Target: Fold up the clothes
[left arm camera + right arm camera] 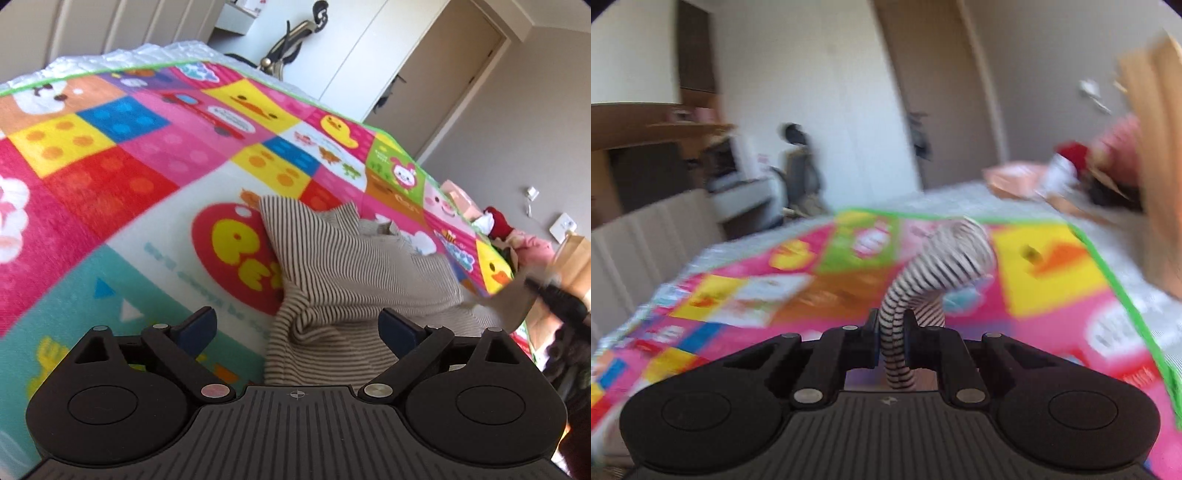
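Where pale walls and a tall brown door (443, 96) frame the room, a bed carries a fleecy patchwork blanket of bright pink, yellow and red cartoon squares (122, 173), edged in green. On it, near its right edge, lies a crumpled, thin-striped beige knit garment (354, 266), soft and ribbed. One twisted end rises, pinched between the right gripper (892, 332). The left gripper (299, 328) hovers over the cloth, blue-padded fingers (197, 326) spread wide, empty.

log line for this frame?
left tongs: open, over striped garment | right tongs: shut on striped garment, lifting | colourful blanket
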Demonstrator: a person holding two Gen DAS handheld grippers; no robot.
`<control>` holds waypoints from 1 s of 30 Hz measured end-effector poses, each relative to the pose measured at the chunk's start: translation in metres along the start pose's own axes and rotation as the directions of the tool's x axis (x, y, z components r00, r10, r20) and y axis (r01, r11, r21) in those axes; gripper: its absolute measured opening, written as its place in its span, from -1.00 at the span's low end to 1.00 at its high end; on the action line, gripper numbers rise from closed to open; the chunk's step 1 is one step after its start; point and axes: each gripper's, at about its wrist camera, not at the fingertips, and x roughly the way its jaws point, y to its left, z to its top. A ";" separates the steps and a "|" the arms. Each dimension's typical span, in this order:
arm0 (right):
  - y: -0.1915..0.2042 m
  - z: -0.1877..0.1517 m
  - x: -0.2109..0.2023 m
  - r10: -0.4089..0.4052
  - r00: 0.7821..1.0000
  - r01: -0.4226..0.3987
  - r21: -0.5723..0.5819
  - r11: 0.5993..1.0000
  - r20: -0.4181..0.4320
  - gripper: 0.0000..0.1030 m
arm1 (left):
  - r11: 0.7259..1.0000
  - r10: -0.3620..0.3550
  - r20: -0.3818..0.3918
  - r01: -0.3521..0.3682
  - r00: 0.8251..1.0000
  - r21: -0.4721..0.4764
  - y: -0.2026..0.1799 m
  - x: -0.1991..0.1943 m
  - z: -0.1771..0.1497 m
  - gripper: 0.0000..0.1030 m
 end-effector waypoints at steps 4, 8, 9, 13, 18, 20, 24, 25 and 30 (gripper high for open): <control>0.082 0.027 -0.002 0.172 0.985 -0.170 -0.087 0.982 0.016 -0.78 | 0.999 -0.017 0.012 0.017 1.000 -0.031 0.008 -0.006 0.006 0.90; 0.143 0.024 -0.001 0.301 0.954 -0.300 -0.126 0.945 -0.017 -0.78 | 0.998 -0.032 0.002 0.032 0.999 -0.048 0.017 -0.009 0.006 0.90; 0.158 0.022 0.000 0.329 0.944 -0.330 -0.135 0.934 -0.028 -0.78 | 0.998 -0.034 0.000 0.034 0.999 -0.051 0.019 -0.011 0.006 0.90; 0.201 -0.011 0.018 0.379 0.918 -0.393 -0.159 0.906 -0.115 -0.78 | 0.998 -0.034 -0.002 0.033 0.999 -0.055 0.030 -0.017 0.007 0.90; 0.234 -0.075 0.043 0.367 0.899 -0.420 -0.234 0.877 -0.240 -0.78 | 0.996 -0.030 -0.009 0.029 1.000 -0.080 0.044 -0.024 0.006 0.90; 0.244 -0.102 0.043 0.374 0.877 -0.451 -0.248 0.857 -0.302 -0.70 | 0.996 -0.032 -0.013 0.031 0.999 -0.089 0.048 -0.025 0.006 0.90; 0.259 -0.136 0.034 0.386 0.824 -0.521 -0.287 0.804 -0.414 -0.39 | 0.995 -0.045 -0.015 0.043 0.999 -0.095 0.048 -0.024 0.006 0.90; 0.257 -0.135 0.026 0.398 0.817 -0.535 -0.291 0.793 -0.417 -0.25 | 0.994 -0.048 -0.015 0.046 0.999 -0.096 0.047 -0.023 0.006 0.90; 0.212 -0.096 -0.014 0.403 0.863 -0.489 -0.303 0.818 -0.304 0.24 | 0.994 -0.079 -0.008 0.078 0.997 -0.076 0.037 -0.019 0.011 0.90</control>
